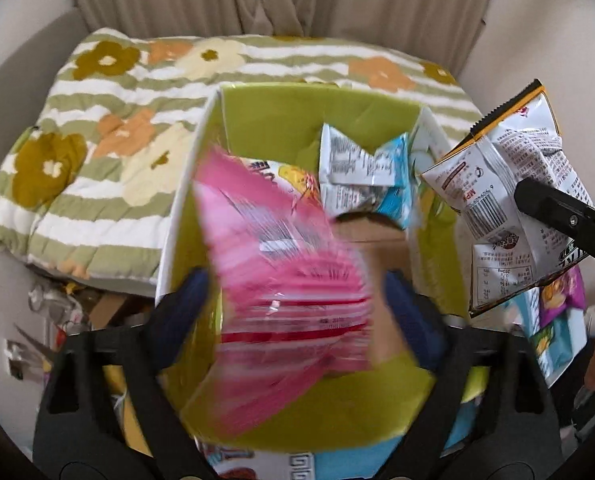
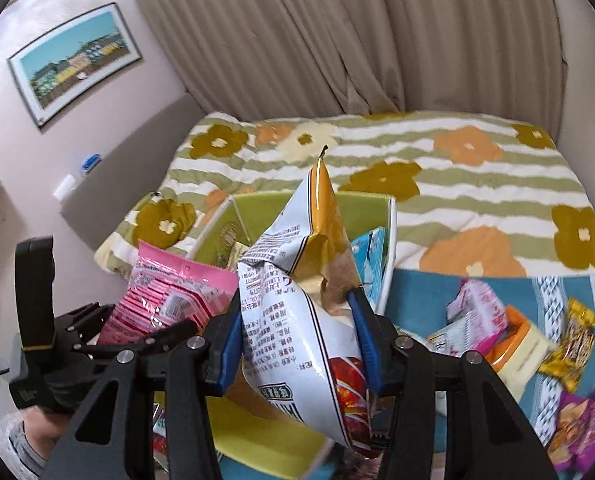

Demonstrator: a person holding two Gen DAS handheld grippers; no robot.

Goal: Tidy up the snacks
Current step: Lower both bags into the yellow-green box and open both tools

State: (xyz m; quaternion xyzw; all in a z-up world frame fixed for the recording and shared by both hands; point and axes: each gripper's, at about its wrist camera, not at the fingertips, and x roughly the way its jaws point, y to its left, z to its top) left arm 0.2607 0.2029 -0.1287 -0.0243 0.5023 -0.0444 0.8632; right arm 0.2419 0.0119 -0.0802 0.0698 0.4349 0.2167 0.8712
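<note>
A green storage box with white outer walls stands on the bed; it also shows in the right wrist view. My left gripper has its jaws spread above the box, and a blurred pink snack bag hangs between them; whether the pads touch it I cannot tell. The pink bag also shows in the right wrist view. My right gripper is shut on a white and yellow chip bag, held beside the box; the bag appears in the left wrist view. A blue and white packet lies inside the box.
A flowered green-striped blanket covers the bed. Several loose snack packets lie on a blue cloth to the right of the box. Curtains hang behind the bed. Clutter lies on the floor at left.
</note>
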